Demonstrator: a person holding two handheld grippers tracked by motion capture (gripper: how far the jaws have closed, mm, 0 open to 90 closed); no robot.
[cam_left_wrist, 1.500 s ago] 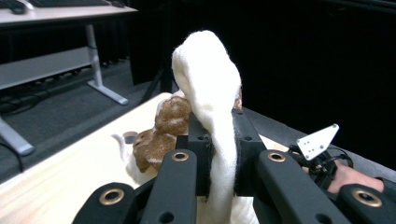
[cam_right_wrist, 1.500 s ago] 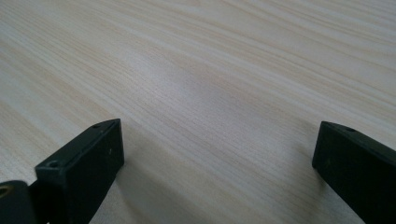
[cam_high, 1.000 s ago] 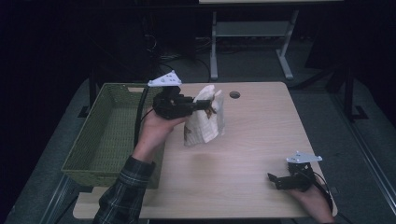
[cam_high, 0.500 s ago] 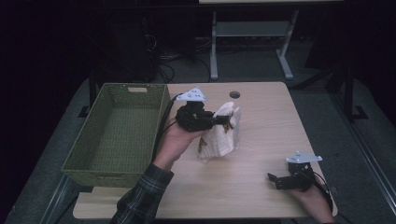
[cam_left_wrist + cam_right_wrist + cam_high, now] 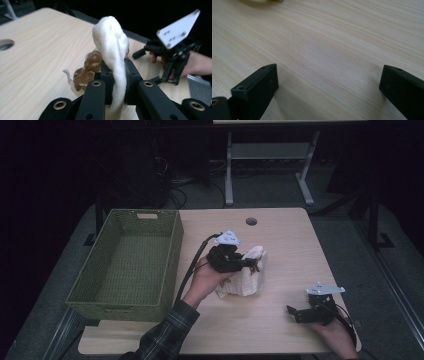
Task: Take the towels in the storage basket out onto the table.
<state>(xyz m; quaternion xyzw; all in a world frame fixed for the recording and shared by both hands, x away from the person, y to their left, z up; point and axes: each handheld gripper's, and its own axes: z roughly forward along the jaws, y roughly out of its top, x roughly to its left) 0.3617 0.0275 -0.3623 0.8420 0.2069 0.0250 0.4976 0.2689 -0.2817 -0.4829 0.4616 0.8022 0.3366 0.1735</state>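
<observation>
One cloth (image 5: 245,277) clamped in left tool (image 5: 248,263), mid-worktop (image 5: 285,235); basket (image 5: 90,295) lies left; right tool (image 5: 294,312) agape, empty, near-right.

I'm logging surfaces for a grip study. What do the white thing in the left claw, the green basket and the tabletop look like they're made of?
White bundle: soft fleecy cloth, matte and fuzzy where the left claw pinches it; brown plush patches beside it suggest a stuffed toy, though that is unsure.
Basket: woven, matte green weave, wicker or plastic.
Tabletop: pale wood grain, smooth, probably laminate.
</observation>
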